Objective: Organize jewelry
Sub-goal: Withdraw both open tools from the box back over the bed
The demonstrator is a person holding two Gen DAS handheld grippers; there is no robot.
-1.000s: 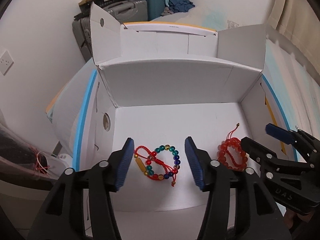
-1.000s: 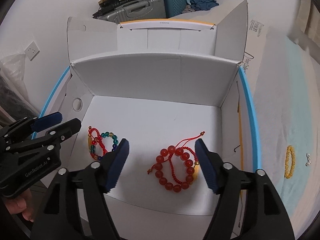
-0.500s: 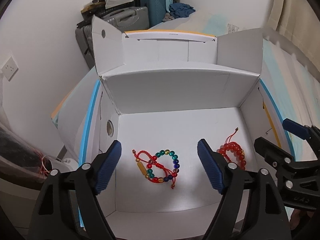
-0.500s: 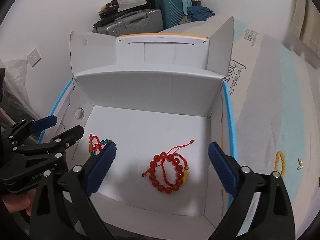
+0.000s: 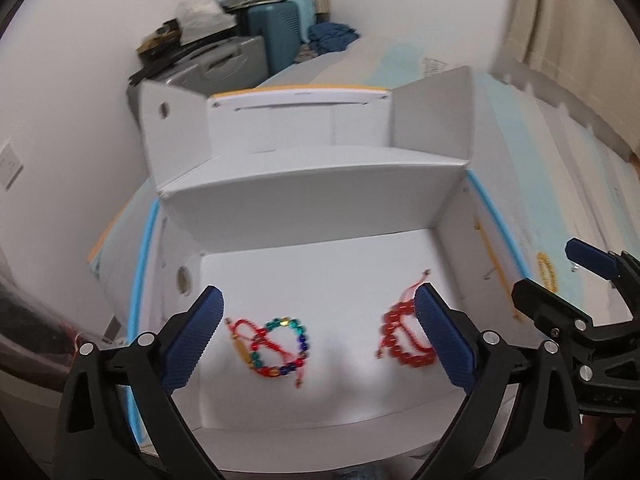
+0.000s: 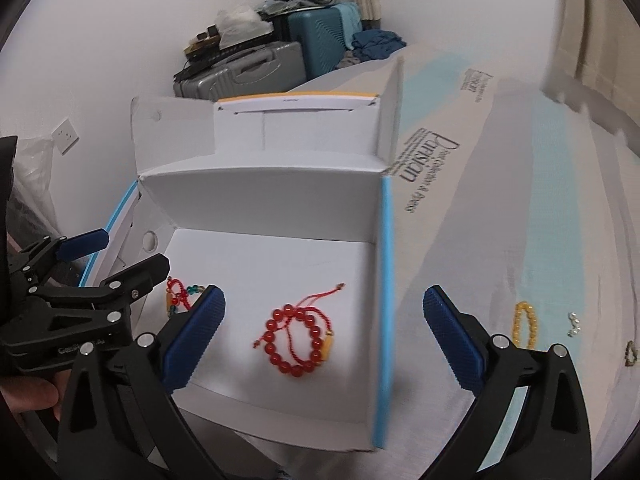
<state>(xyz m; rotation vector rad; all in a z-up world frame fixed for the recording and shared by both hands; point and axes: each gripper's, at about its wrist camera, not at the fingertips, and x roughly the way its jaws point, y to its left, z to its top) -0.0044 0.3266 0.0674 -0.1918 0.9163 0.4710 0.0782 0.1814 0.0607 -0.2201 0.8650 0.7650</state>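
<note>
A multicoloured bead bracelet point(image 5: 304, 342) with red cord lies on the floor of an open white box point(image 5: 312, 208), left of centre. A red bead bracelet point(image 6: 276, 356) with a yellow bead lies to its right. My left gripper point(image 5: 318, 300) hovers above and in front of the multicoloured bracelet. Its jaws are opening wide and nothing touches the pads. My right gripper point(image 6: 324, 296) hovers over the box's right wall, its jaws also opening and empty. The red bracelet point(image 5: 400, 354) is partly hidden behind a left finger.
A yellow bead bracelet point(image 6: 526, 326), a small silver piece point(image 6: 574, 324) and a dark chain point(image 6: 631, 354) lie on the bed cover right of the box point(image 6: 260, 200). Suitcases point(image 6: 316, 20) stand behind by the wall. A hand holds the left gripper point(image 6: 134, 248).
Both grippers have opened wider and drawn back and upward from the bracelets, which stay on the box floor. The right view has swung right, showing more of the bed.
</note>
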